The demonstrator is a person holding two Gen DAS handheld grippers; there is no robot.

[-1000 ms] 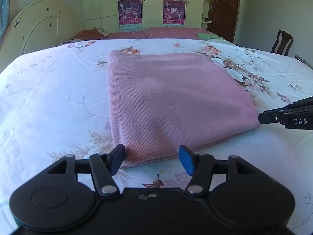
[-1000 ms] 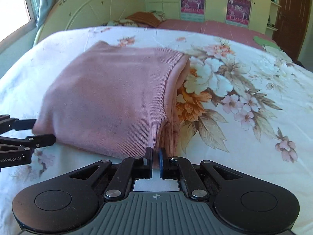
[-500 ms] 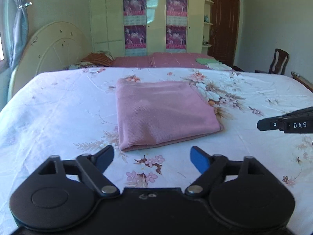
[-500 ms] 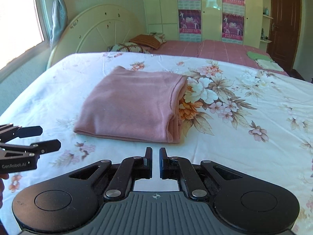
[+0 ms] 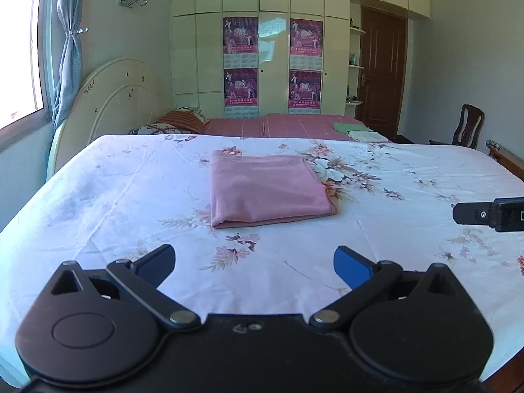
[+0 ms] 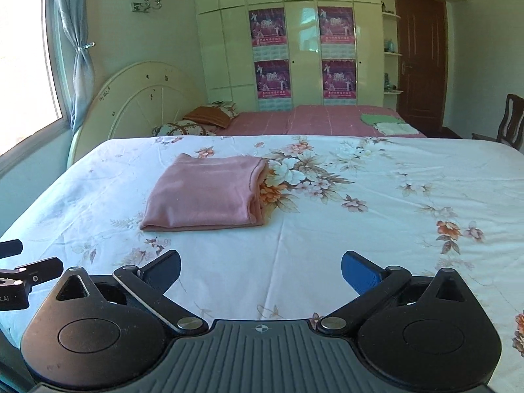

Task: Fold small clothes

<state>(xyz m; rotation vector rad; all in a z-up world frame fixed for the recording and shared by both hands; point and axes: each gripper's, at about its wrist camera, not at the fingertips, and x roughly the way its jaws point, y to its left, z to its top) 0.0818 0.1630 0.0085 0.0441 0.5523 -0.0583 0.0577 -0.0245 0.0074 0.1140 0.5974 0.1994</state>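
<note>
Nearest, the left tongs (image 5: 254,263) stood spread wide and empty; the right tongs (image 6: 261,270) were opening, nothing between them, both angled down over the floral bedsheet (image 5: 131,196). Farther on, the soft pink garment (image 6: 206,193) lay folded square, flat mid-bed.

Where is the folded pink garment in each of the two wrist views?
Left wrist view: the folded pink garment lies at the centre, on the floral bed sheet.
Right wrist view: the garment lies left of centre, beside the big flower print.
Shared landmark: the wardrobe posters.
</note>
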